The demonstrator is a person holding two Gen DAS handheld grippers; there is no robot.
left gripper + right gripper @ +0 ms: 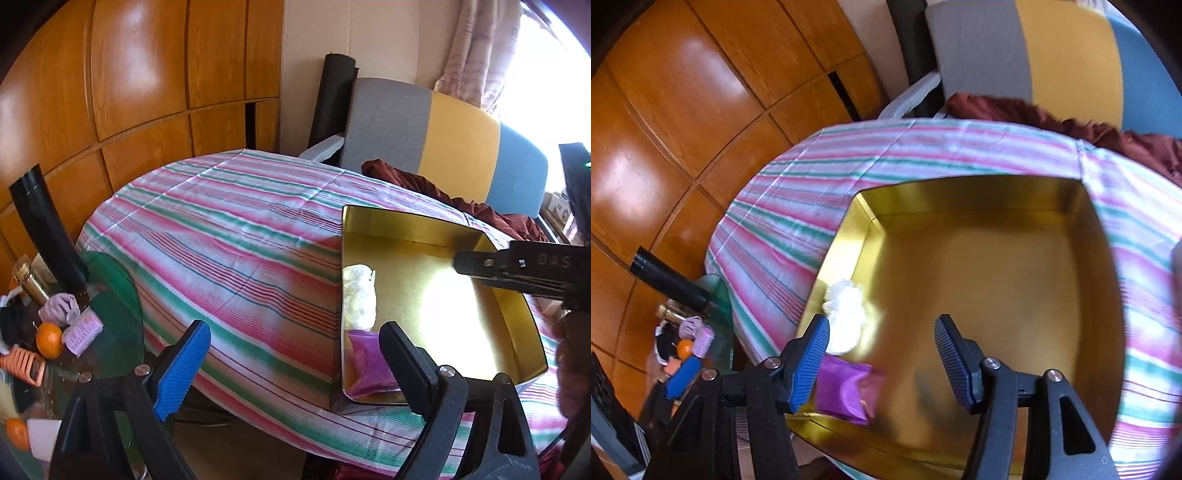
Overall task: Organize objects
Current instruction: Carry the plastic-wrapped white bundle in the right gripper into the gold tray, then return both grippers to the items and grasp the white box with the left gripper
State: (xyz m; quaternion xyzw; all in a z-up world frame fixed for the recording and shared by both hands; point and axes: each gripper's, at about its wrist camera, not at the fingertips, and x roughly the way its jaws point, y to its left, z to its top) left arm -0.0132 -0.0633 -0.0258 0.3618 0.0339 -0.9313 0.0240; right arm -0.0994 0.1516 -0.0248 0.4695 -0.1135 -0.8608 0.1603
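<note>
A shiny gold tin tray [1052, 206] sits on the striped tablecloth [798, 199]; it also shows in the left wrist view [517, 332]. Inside it lie a white crumpled wad [846, 314] and a purple packet [846, 391] near its left wall. My right gripper [882, 362] is open and empty, hovering over the tray just right of the packet. My left gripper [295, 365] is open and empty over the cloth at the tray's left edge. The right gripper's fingers [517, 266] reach in over the tray from the right.
A green glass side table [122, 302] at the left holds oranges [50, 339], a pink roller [83, 334], a pink cloth, an orange holder, a gold-capped bottle and a black tube [48, 232]. A colour-block chair [443, 136] with maroon cloth stands behind the table.
</note>
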